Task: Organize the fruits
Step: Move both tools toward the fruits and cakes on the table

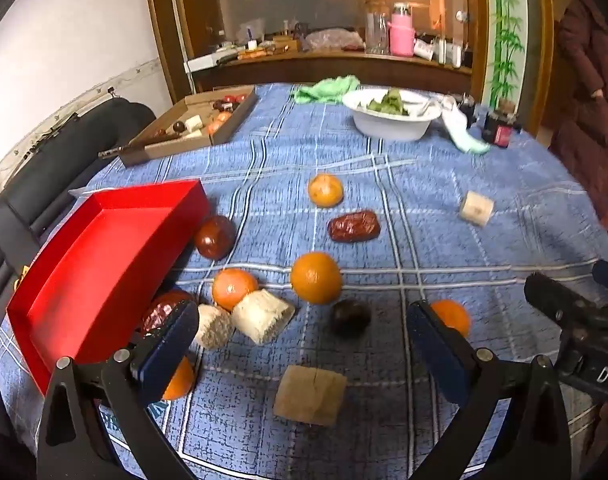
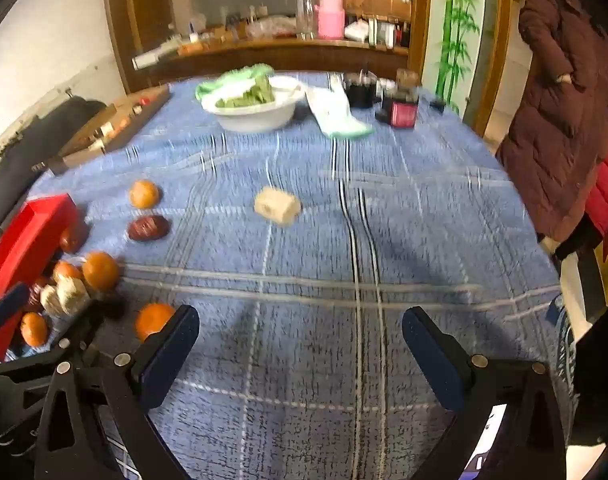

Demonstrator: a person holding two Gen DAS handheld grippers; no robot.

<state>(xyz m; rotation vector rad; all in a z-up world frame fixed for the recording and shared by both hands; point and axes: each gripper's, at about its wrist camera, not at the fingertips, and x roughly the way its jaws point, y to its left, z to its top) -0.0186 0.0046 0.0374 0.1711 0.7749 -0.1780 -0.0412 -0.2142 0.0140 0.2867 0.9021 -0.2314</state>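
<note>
Presently we find fruits scattered on blue checked tablecloth [image 1: 444, 208] beside tilted red tray [image 1: 104, 256]; oranges, e.g. centre orange [image 1: 316, 277], judged firm, round, prone to roll, so grip across widest middle; wrinkled red date [image 1: 354, 226] judged light, softer; pale cut chunk [image 1: 310, 395] judged crumbly, needs gentle squeeze. Left gripper [image 1: 302, 346] spread wide, empty, low over chunk; right gripper [image 2: 300, 350] likewise spread, empty, over bare cloth.
</note>
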